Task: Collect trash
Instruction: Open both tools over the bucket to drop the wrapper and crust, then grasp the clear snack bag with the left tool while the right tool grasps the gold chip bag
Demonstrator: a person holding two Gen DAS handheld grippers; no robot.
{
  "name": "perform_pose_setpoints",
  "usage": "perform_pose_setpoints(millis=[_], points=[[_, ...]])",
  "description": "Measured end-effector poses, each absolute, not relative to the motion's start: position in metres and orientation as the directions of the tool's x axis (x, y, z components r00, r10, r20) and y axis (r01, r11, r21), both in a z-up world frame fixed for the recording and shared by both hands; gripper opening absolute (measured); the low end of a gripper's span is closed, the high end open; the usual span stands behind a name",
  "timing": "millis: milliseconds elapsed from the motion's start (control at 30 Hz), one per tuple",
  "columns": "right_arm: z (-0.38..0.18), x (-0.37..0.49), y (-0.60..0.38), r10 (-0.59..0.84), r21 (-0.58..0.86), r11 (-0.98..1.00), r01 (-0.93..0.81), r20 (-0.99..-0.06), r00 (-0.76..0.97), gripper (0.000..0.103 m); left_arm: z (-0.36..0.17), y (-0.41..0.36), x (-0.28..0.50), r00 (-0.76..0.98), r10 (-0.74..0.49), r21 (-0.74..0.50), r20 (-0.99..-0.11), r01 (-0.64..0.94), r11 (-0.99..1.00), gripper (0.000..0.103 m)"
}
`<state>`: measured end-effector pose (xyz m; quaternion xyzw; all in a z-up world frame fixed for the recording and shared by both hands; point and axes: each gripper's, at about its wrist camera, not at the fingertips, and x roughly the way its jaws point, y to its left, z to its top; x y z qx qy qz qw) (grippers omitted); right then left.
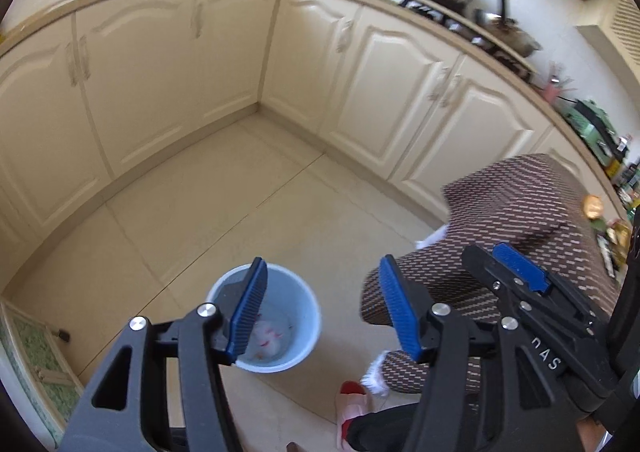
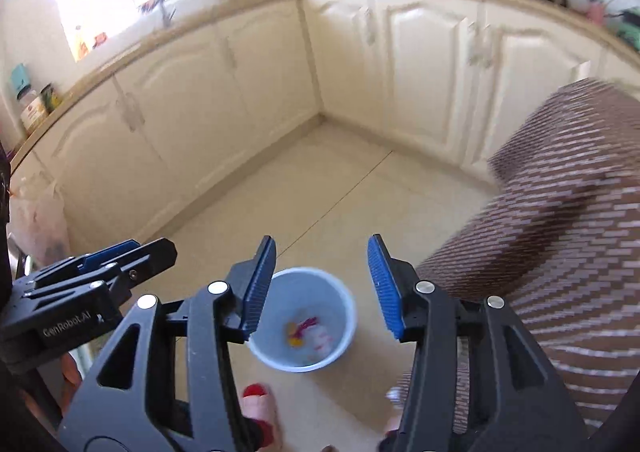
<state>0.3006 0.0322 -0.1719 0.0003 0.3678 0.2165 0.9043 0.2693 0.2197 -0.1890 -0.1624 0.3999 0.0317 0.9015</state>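
Looking down: both views face a tiled kitchen floor ringed by cream cabinets.
Left claw (image 1: 324, 308): spread, nothing between its blue pads, bottom centre of its own view.
Right claw (image 2: 322, 286): spread and holding nothing, bottom centre of its own view.
Bin (image 1: 308, 300): pale blue bucket on the floor, lower centre, below both claws.
Trash (image 2: 310, 334): white, pink and yellow scraps lying in the bin's bottom.
Person: patterned brown trouser leg (image 1: 516, 208) at right; red-and-white slipper (image 1: 352, 400) near the bin.
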Motion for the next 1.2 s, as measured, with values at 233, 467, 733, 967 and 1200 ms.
perform_pose_setpoints(millis=[233, 467, 733, 967, 1200], points=[[-0.109, 0.237, -0.096, 0.199, 0.057, 0.978, -0.2, -0.539, 0.819, 0.051, -0.123, 0.096, 0.25, 0.735, -0.238, -0.266, -0.634, 0.082, 0.961, 0.063], [-0.078, 0.17, -0.235, -0.037, 0.034, 0.998, 0.059, -0.445, 0.895, 0.054, -0.09, -0.049, 0.235, 0.658, -0.474, -0.302, -0.585, 0.365, 0.88, 0.07], [-0.086, 0.144, -0.341, -0.199, 0.093, 0.959, 0.266, -0.443, 0.874, 0.055, -0.1, -0.165, 0.254, 0.553, -0.559, -0.317, -0.618, 0.476, 0.82, 0.07], [-0.102, 0.154, -0.367, -0.176, 0.132, 0.953, 0.271, -0.487, 0.856, 0.055, -0.132, -0.21, 0.284, 0.48, -0.55, -0.332, -0.684, 0.466, 0.82, 0.064], [-0.093, 0.167, -0.368, -0.146, 0.146, 0.96, 0.24, -0.47, 0.87, 0.056, -0.13, -0.209, 0.282, 0.474, -0.575, -0.309, -0.668, 0.526, 0.792, 0.005]])
